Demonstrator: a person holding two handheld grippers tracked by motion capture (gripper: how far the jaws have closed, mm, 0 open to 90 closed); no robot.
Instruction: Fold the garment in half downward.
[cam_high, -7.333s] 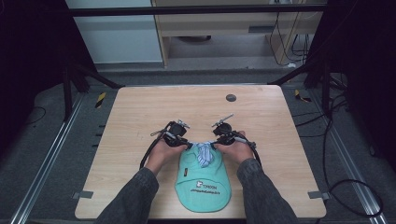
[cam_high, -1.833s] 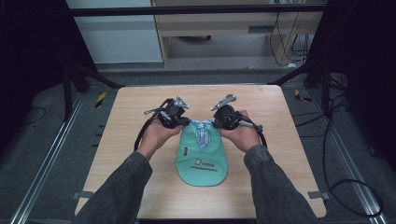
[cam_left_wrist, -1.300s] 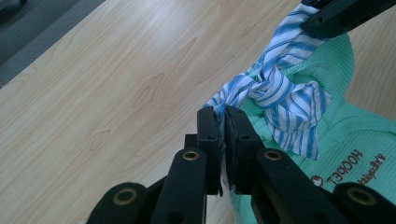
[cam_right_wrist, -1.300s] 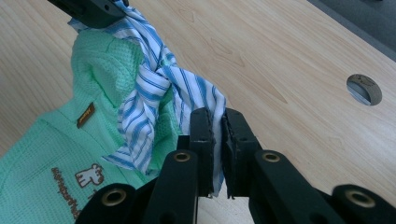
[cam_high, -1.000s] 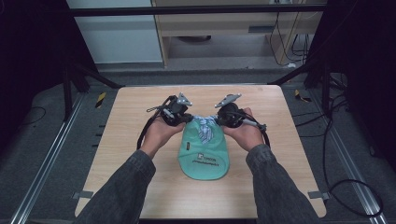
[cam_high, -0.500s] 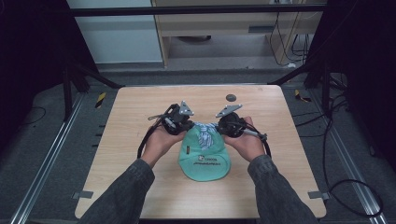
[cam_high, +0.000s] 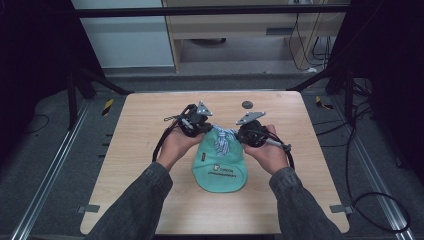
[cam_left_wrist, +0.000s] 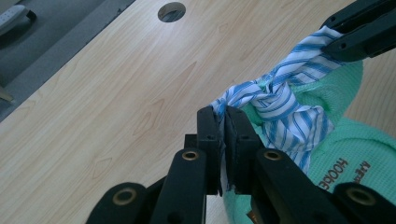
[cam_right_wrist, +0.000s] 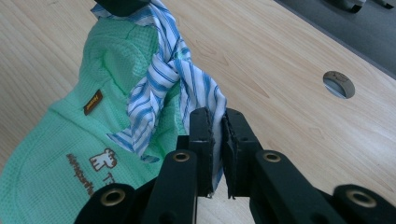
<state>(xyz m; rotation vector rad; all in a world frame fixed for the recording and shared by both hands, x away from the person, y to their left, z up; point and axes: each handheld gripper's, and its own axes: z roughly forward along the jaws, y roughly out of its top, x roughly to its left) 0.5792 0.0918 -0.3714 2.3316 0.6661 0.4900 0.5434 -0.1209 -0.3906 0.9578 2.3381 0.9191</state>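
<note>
Both grippers pull on a striped tie (cam_high: 223, 141) knotted across the back of a green cap (cam_high: 220, 167) lying mid-table (cam_high: 140, 150). The left gripper (cam_left_wrist: 224, 128) is clamped on one tail of the tie, the right gripper (cam_right_wrist: 216, 130) on the other, jaws closed tight on the cloth. A knot already sits at the middle between them; what looks left is to draw it snug, or add a second turn, then let go, and the cap's rear lifts slightly under the pull
</note>
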